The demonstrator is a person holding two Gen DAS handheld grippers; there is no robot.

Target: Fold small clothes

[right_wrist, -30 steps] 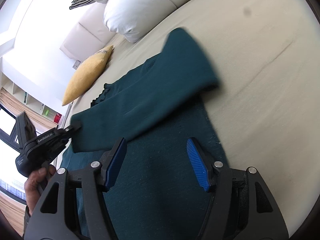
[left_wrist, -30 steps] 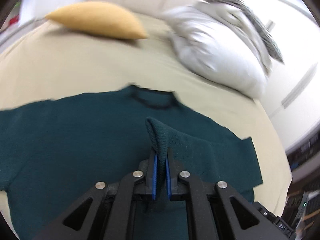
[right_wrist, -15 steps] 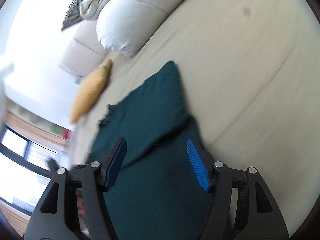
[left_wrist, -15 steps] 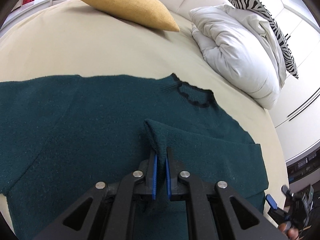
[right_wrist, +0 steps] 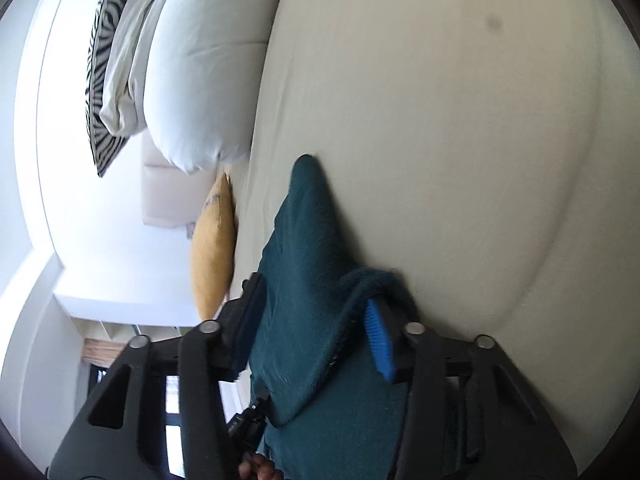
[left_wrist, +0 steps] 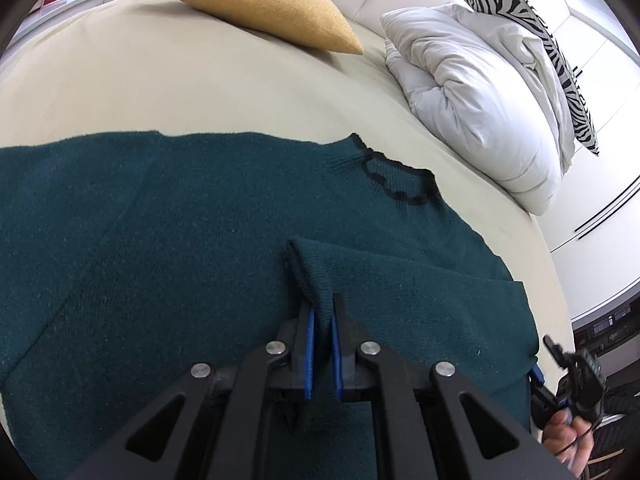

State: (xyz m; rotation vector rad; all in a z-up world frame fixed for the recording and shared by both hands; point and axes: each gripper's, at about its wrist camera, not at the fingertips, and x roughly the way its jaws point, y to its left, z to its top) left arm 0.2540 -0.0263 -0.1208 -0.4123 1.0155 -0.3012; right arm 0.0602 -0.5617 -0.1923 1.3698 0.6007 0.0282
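A dark green knit sweater [left_wrist: 192, 248] lies spread across the beige bed [left_wrist: 168, 84], filling the lower frame. The left tool [left_wrist: 321, 330] is clamped on a raised fold of it. The right tool [right_wrist: 316, 320] has just been closing, sweater fabric between its jaws; whether they grip it is unclear. A mustard cushion [left_wrist: 256, 0] lies upper left.

Both wrist views look closely down, sharing the sweater [left_wrist: 200, 240].
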